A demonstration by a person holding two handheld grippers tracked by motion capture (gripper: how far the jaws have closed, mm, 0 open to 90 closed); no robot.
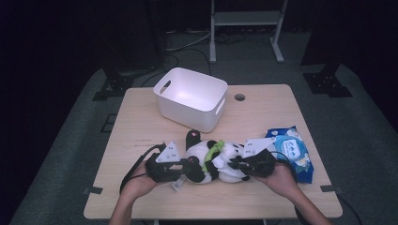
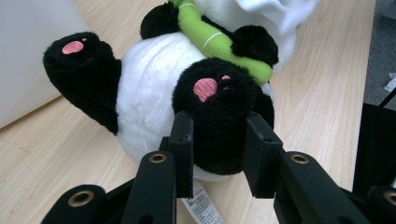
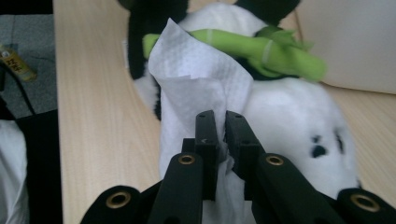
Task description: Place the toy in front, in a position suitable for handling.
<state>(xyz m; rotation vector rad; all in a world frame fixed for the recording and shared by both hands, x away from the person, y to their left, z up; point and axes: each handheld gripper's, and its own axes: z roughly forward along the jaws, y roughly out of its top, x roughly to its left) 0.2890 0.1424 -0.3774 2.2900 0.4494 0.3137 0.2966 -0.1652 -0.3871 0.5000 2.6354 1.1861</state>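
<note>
A black-and-white plush panda (image 1: 219,158) lies on its back near the front of the wooden table (image 1: 263,117), hugging a green bamboo stick (image 3: 261,49). My left gripper (image 2: 219,154) comes in from the left and is shut on the panda's black foot (image 2: 215,93), the one with a pink sole. From the right, my right gripper (image 3: 220,135) is shut on a white wipe (image 3: 196,79). The wipe drapes against the panda's white head (image 3: 289,112). In the high view the left gripper (image 1: 190,169) and right gripper (image 1: 234,164) flank the toy.
A white plastic bin (image 1: 191,97) stands just behind the panda, at the table's back centre. A blue pack of wet wipes (image 1: 292,151) lies to the right of my right hand. A cable hole (image 1: 240,97) sits beside the bin.
</note>
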